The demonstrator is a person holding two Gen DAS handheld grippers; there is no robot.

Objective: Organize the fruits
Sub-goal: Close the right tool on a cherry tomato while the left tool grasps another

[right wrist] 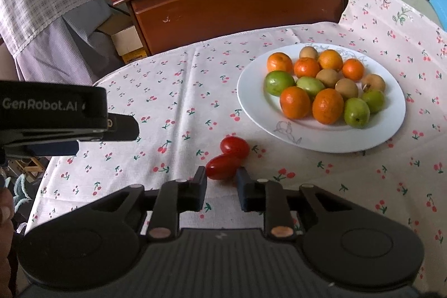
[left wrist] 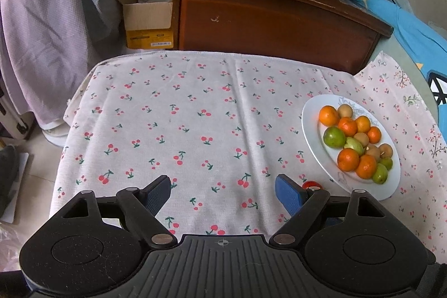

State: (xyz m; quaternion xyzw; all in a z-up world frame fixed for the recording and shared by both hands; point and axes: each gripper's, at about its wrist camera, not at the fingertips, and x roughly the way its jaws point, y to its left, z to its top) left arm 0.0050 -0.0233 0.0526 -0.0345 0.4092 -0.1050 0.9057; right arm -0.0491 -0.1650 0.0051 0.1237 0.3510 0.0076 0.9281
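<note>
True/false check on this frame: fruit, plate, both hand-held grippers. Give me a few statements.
1. The left hand-held gripper holds an orange. False: its jaws stand open and empty over the cloth.
2. Two red tomatoes lie on the cloth, outside the plate. True.
3. The plate holds only oranges. False: green fruits and brown fruits sit among the oranges.
4. The right hand-held gripper has the nearer tomato between its fingertips. True.

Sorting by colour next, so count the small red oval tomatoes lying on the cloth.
2, touching: one small red oval tomato just ahead of the right gripper's fingers, the other just beyond it. None seems hidden.
</note>
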